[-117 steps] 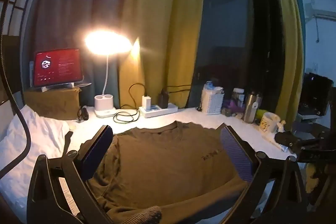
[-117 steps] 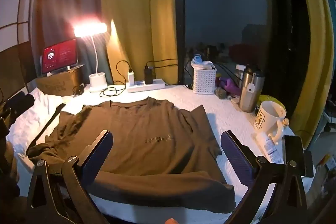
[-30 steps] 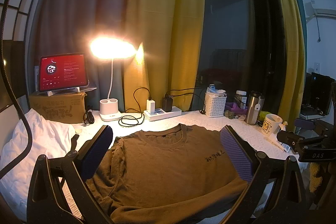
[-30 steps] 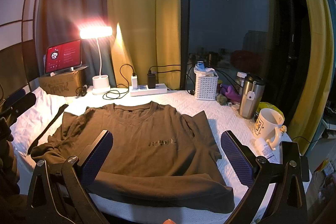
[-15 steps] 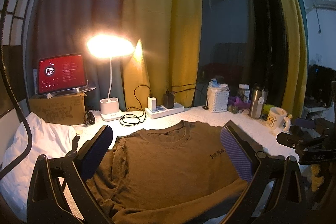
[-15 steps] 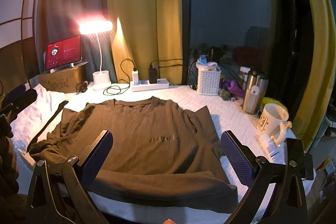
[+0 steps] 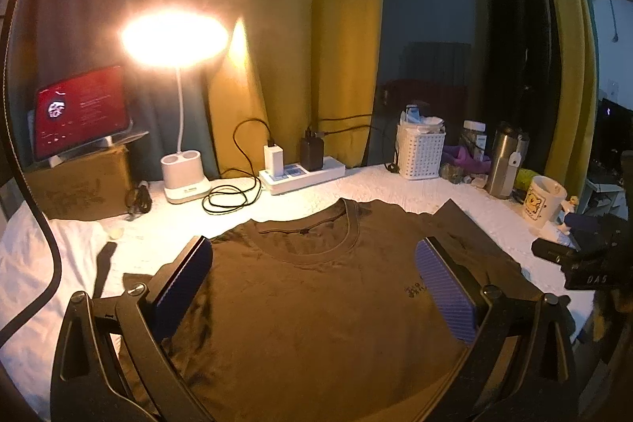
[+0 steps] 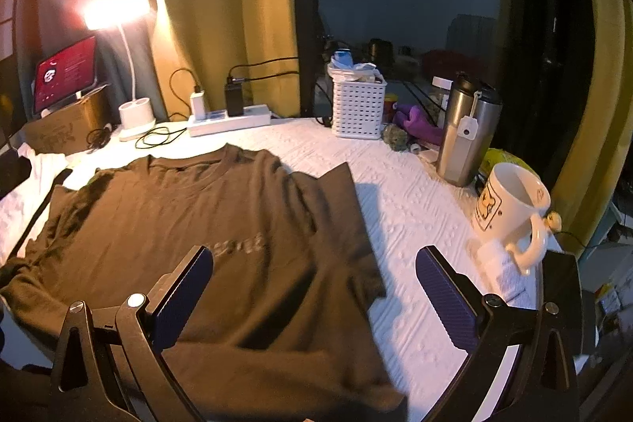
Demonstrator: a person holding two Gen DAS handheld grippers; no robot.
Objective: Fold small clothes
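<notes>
Brown t-shirt (image 8: 205, 224) flat mid-desk (image 8: 395, 184), front up. Left gripper (image 7: 316, 287) and right gripper (image 8: 316, 287) both spread, empty. Mug (image 8: 510, 208), steel tumbler (image 8: 463, 133) at right edge; lamp (image 7: 178, 38), power strip (image 7: 304, 176) along back.

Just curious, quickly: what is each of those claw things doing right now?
Left gripper: open, holding nothing, above the brown shirt.
Right gripper: open, holding nothing.

T-shirt (image 8: 205, 224) lies on table (image 8: 399, 192), mug (image 8: 510, 208) right.
</notes>
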